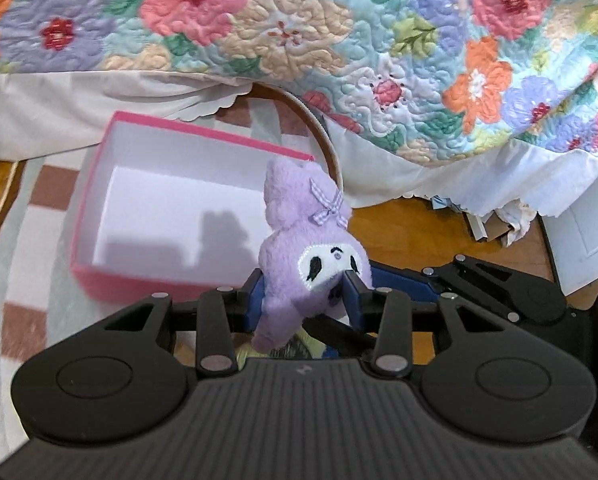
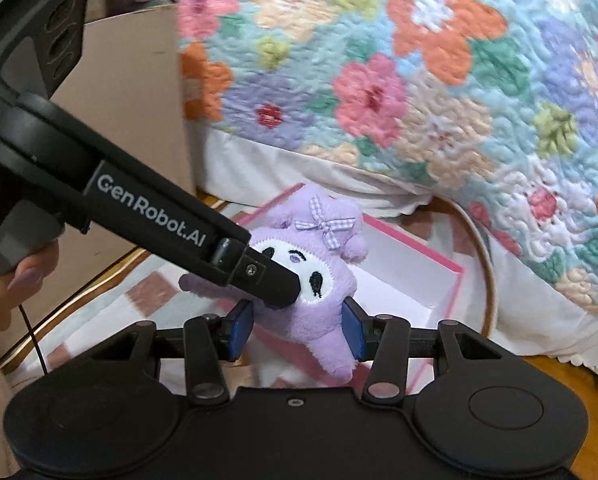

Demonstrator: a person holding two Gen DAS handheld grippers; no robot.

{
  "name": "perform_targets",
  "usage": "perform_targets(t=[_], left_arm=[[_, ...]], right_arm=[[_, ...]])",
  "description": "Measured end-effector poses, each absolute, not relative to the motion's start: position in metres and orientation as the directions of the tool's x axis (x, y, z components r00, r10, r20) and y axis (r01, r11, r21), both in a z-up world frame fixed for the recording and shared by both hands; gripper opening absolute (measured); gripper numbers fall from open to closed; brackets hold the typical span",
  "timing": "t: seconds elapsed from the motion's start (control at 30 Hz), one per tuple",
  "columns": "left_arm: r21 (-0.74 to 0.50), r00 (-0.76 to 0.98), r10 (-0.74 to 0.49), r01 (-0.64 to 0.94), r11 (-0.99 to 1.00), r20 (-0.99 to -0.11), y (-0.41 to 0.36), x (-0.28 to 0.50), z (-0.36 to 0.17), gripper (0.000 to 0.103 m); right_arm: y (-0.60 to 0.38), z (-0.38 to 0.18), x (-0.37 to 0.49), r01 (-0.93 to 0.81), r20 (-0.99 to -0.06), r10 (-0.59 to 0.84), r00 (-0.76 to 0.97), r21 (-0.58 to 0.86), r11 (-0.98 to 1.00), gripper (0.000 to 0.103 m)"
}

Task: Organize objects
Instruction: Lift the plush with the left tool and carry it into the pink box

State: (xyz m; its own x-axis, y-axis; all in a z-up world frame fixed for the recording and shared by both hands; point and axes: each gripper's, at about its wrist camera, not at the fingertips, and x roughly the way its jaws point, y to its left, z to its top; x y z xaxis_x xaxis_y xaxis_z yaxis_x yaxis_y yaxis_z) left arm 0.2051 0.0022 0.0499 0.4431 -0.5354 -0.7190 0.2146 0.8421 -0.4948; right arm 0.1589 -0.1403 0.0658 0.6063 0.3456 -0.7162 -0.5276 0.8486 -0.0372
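Note:
A purple plush toy [image 1: 299, 240] with a white face and a checked bow hangs in the air over an open pink box [image 1: 203, 136] with a white inside. My left gripper [image 1: 305, 294] is shut on the toy's lower body, its blue pads pressing both sides. In the right wrist view the same plush toy [image 2: 319, 280] sits between the blue pads of my right gripper [image 2: 297, 328], which is shut on its body. One left gripper finger [image 2: 267, 276] crosses the toy's face from the left. The pink box [image 2: 419, 248] lies behind and below.
A floral quilt [image 1: 339, 40] drapes over a bed edge behind the box. A wooden hoop [image 2: 487, 280] leans under the quilt. A striped rug [image 1: 39, 240] lies under the box. A cardboard box [image 2: 131, 120] stands at left, torn paper [image 1: 499, 224] at right. A hand [image 2: 3, 292] grips the left handle.

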Motion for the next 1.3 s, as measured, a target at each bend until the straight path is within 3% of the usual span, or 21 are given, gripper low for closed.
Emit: perform_targets(t=[0.67,0.97,1.13,1.3], left_arm=[[-0.503,0.314,-0.515,0.123,0.855,-0.798,-0.030,0.352,-0.065,0.040],[-0.604,0.222,-0.592,0.013,0.797,-0.775,-0.030,0.375,-0.119,0.036],[-0.576,0.207,-0.561,-0.012,0.818,-0.801,-0.034,0.377,-0.133,0.033],[-0.455,0.229,-0.444,0.005,0.890,-0.866,-0.037,0.375,-0.136,0.032]], right_arm=[[-0.163,-0.044,0.277,-0.377,-0.759,0.310,0.573,0.092,0.921,0.052],[-0.137,-0.068,0.299,-0.377,-0.836,0.172,0.520,-0.044,0.925,0.051],[-0.127,-0.082,0.312,-0.408,-0.865,0.135,0.483,-0.086,0.909,0.035],[-0.154,-0.077,0.303,-0.365,-0.848,0.234,0.475,0.052,0.930,0.036]])
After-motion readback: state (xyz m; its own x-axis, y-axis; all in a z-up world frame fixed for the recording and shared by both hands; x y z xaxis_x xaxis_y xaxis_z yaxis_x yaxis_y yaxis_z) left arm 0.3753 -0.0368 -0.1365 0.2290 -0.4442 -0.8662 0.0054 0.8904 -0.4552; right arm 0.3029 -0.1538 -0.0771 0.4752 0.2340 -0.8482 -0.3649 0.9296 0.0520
